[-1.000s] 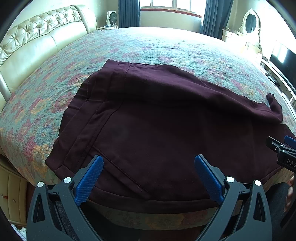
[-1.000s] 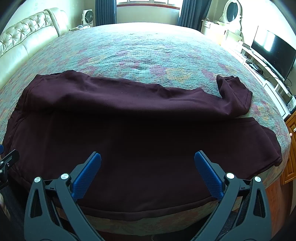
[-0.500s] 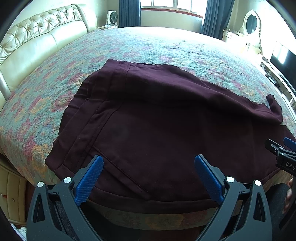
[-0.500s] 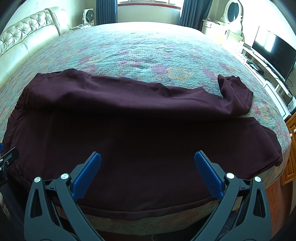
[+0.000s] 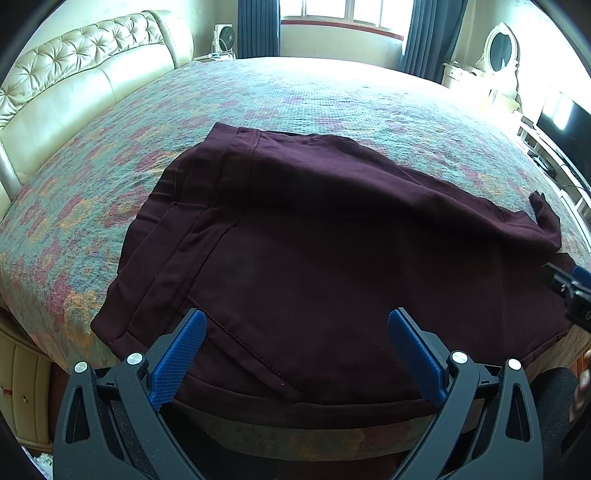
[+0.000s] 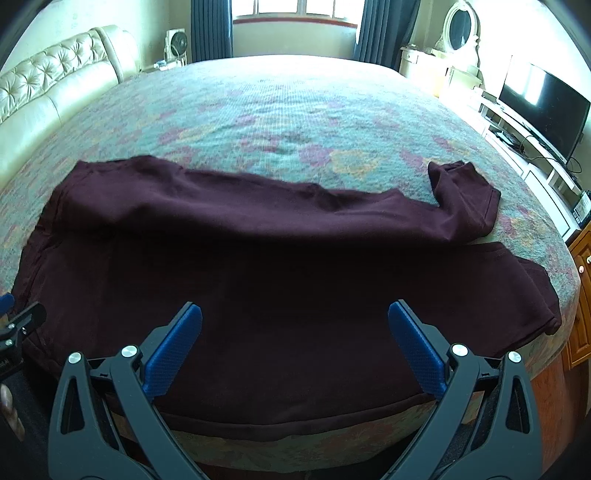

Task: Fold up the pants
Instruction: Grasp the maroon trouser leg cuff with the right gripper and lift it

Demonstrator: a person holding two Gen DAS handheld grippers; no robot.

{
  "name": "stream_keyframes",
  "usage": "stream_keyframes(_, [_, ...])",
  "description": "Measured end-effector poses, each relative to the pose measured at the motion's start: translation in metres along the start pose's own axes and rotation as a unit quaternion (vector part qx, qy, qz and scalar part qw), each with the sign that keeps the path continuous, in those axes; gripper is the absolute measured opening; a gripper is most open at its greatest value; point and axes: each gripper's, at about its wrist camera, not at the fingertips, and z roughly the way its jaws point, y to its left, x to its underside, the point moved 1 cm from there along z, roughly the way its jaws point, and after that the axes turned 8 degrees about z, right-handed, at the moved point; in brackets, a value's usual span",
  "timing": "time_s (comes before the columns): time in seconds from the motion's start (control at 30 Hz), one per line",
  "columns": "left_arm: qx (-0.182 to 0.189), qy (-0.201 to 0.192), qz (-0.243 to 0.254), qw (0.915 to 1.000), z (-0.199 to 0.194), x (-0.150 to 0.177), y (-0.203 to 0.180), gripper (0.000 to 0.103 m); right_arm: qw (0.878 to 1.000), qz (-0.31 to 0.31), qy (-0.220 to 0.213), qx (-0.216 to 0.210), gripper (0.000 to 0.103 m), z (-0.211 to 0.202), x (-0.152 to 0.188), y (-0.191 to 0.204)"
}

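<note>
Dark maroon pants (image 5: 314, 251) lie spread on the bed, waistband to the left, legs running right; they also show in the right wrist view (image 6: 277, 266). The far leg's cuff (image 6: 465, 199) is curled back on itself. The near leg's cuff (image 6: 532, 295) lies by the bed's right edge. My left gripper (image 5: 295, 332) is open and empty above the near edge of the pants by the waist. My right gripper (image 6: 295, 332) is open and empty above the near leg. Each gripper's tip shows at the side of the other's view.
The bed has a floral quilt (image 5: 295, 92) and a cream tufted headboard (image 5: 74, 74) at the left. A TV (image 6: 543, 107) on a low stand and a dresser with an oval mirror (image 6: 458, 26) stand at the right. A wooden cabinet (image 6: 580, 295) is by the bed's right corner.
Both grippers have shifted very slightly; the pants have not moved and both grippers stay open.
</note>
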Motion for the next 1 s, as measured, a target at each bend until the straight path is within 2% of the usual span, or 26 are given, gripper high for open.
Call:
stream_keyframes(0.1, [0.001, -0.003, -0.002, 1.0000, -0.001, 0.000, 0.001, 0.098, 0.995, 0.028, -0.090, -0.015, 0.101, -0.041, -0.016, -0.017])
stream_keyframes(0.17, [0.002, -0.008, 0.000, 1.0000, -0.002, -0.001, 0.000, 0.098, 0.993, 0.040, -0.106, -0.029, 0.101, -0.052, -0.023, -0.029])
stream_keyframes(0.23, [-0.004, -0.014, 0.010, 0.9998, -0.003, -0.001, -0.002, 0.098, 0.994, 0.034, -0.090, -0.053, 0.101, -0.054, -0.030, -0.048])
stream_keyframes(0.37, [-0.012, -0.027, 0.027, 0.9992, -0.004, -0.002, -0.004, 0.098, 0.996, 0.012, -0.071, -0.059, 0.101, -0.051, -0.045, -0.105])
stream_keyframes(0.5, [0.006, -0.025, 0.015, 0.9996, 0.000, -0.007, 0.002, 0.098, 0.994, 0.057, -0.038, -0.080, 0.101, -0.033, -0.062, -0.212])
stream_keyframes(0.6, [0.010, -0.017, -0.003, 0.9998, 0.007, -0.009, 0.012, 0.098, 0.992, 0.112, -0.019, -0.049, 0.101, -0.012, -0.066, -0.309])
stream_keyframes(0.67, [0.007, -0.010, -0.016, 0.9998, 0.012, -0.010, 0.018, 0.098, 0.987, 0.155, 0.014, -0.024, 0.100, 0.012, -0.062, -0.367])
stream_keyframes(0.73, [0.009, 0.001, -0.030, 0.9995, 0.018, -0.011, 0.024, 0.098, 0.979, 0.192, 0.061, -0.018, 0.087, 0.039, -0.054, -0.408])
stream_keyframes(0.77, [0.010, 0.007, -0.036, 0.9993, 0.021, -0.011, 0.027, 0.098, 0.977, 0.199, 0.077, -0.006, 0.077, 0.050, -0.051, -0.419])
stream_keyframes(0.8, [0.010, 0.012, -0.039, 0.9991, 0.023, -0.012, 0.029, 0.098, 0.974, 0.207, 0.089, 0.000, 0.074, 0.060, -0.047, -0.429])
stream_keyframes(0.83, [0.010, 0.016, -0.039, 0.9991, 0.025, -0.012, 0.030, 0.098, 0.972, 0.211, 0.100, -0.007, 0.073, 0.068, -0.044, -0.432])
stream_keyframes(0.9, [0.008, 0.018, -0.039, 0.9991, 0.026, -0.012, 0.032, 0.098, 0.968, 0.210, 0.136, -0.026, 0.064, 0.085, -0.038, -0.430])
stream_keyframes(0.93, [0.007, 0.018, -0.038, 0.9991, 0.027, -0.012, 0.032, 0.098, 0.968, 0.198, 0.154, -0.023, 0.060, 0.093, -0.035, -0.426])
stream_keyframes(0.97, [0.005, 0.020, -0.037, 0.9991, 0.028, -0.011, 0.033, 0.098, 0.968, 0.183, 0.169, -0.019, 0.050, 0.100, -0.033, -0.420])
stream_keyframes(1.0, [0.003, 0.022, -0.035, 0.9991, 0.029, -0.011, 0.033, 0.098, 0.971, 0.164, 0.175, -0.008, 0.047, 0.104, -0.031, -0.412])
